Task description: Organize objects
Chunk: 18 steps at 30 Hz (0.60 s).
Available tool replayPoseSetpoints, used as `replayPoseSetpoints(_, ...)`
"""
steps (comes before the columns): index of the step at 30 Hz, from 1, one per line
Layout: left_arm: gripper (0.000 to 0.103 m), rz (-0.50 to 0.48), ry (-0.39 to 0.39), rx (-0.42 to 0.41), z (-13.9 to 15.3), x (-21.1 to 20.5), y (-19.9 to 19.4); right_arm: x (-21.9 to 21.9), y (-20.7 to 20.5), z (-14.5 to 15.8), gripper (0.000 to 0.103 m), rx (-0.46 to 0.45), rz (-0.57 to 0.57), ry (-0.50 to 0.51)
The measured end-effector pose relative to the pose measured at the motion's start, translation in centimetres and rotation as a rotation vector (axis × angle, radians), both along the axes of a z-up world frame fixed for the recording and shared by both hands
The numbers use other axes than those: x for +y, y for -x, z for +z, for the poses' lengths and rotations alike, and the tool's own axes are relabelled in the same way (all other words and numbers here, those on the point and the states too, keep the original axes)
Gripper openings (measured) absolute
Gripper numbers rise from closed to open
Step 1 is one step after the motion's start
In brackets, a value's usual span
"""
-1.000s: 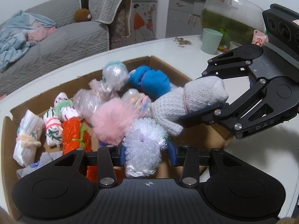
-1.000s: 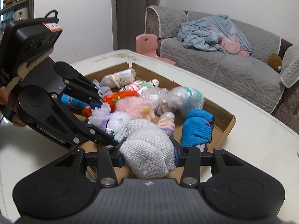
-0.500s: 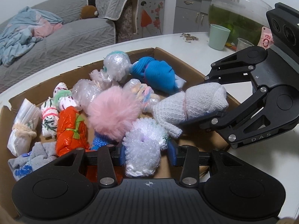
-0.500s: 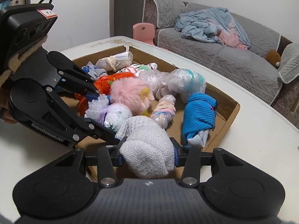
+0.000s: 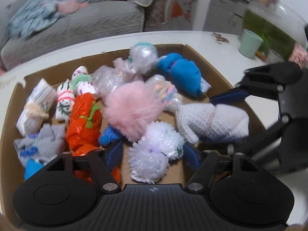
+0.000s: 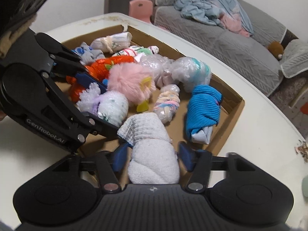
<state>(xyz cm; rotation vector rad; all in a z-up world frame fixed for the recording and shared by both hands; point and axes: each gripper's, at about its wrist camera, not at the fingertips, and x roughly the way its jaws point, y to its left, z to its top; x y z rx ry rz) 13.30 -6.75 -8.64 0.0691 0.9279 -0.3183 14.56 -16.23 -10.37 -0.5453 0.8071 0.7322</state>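
In the left wrist view a cardboard box (image 5: 221, 77) fills mid-frame on a white table (image 5: 134, 36). At its left lie a tied white roll (image 5: 34, 105) and an orange bundle (image 5: 83, 123), then a pink pompom (image 5: 132, 107). At bottom centre the left gripper (image 5: 153, 154) is opening, its pads clear of the bubble-wrap bundle (image 5: 154, 152) between them. To the right lies a white sock roll (image 5: 211, 122). In the right wrist view the right gripper (image 6: 153, 155), also opening, straddles that sock roll without pressing it.
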Motion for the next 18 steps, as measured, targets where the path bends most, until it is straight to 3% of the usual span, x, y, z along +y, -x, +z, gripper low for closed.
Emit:
replayPoseSetpoints(1, 0.086, 0.004, 0.011, 0.000, 0.2, 0.0, 0.2, 0.1, 0.1, 0.2, 0.077, 0.003, -0.001, -0.002)
replayPoseSetpoints(7, 0.100, 0.046, 0.034, -0.017, 1.4, -0.1, 0.8, 0.4, 0.7, 0.9, 0.083, 0.003, 0.006, 0.013)
replayPoseSetpoints(12, 0.102, 0.115, 0.082, -0.011, 2.4, 0.1, 1.3, 0.3, 1.0, 2.0, 0.088, -0.011, -0.034, -0.009)
replayPoseSetpoints(18, 0.102, 0.172, 0.067, -0.076, 4.2, 0.3, 2.6, 0.4, 1.4, 3.0, 0.096, -0.019, -0.137, -0.056)
